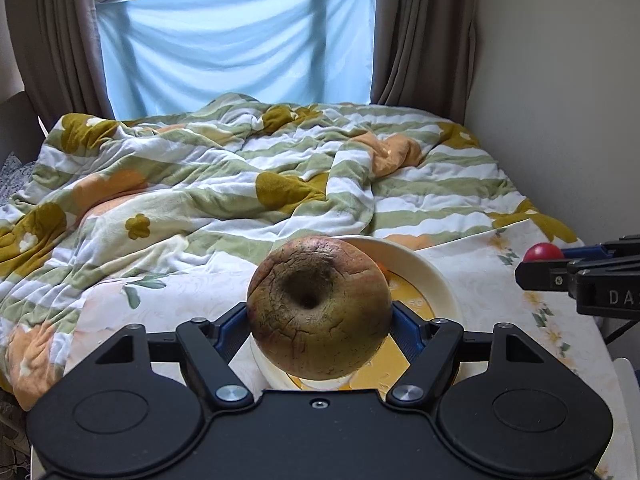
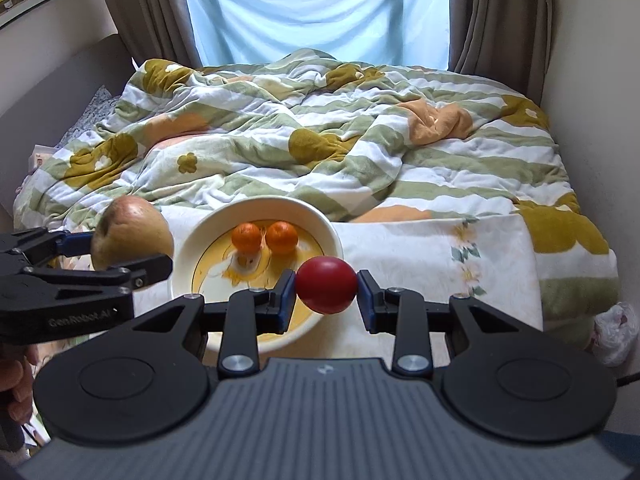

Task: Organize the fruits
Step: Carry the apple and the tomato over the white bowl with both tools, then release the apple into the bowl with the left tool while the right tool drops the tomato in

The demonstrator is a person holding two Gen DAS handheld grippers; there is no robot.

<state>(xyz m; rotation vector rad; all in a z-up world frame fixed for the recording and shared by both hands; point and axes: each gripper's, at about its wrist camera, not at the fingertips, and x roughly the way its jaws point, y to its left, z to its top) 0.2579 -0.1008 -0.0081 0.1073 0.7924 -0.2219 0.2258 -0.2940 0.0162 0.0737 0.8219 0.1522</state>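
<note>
A large brownish, cracked apple [image 1: 319,308] is clamped between the blue pads of my left gripper [image 1: 320,320], held above the near part of a cream bowl [image 1: 432,276]. From the right wrist view the same apple [image 2: 132,236] hangs left of the bowl [image 2: 208,236], and my left gripper [image 2: 120,256] shows from the side. My right gripper [image 2: 326,294] is shut on a small red round fruit [image 2: 326,285], over the bowl's near right rim. Two oranges [image 2: 246,237] [image 2: 282,237] lie inside the bowl. The red fruit [image 1: 543,252] also peeks at the right edge of the left wrist view.
The bowl sits on a pale floral cloth [image 2: 420,256] spread on a bed. Behind it lies a rumpled striped quilt [image 2: 320,140]. Walls close in on the right [image 1: 560,60], and brown curtains [image 1: 424,32] with a blue sheet hang at the window. A white plastic bag [image 2: 614,332] lies at the right.
</note>
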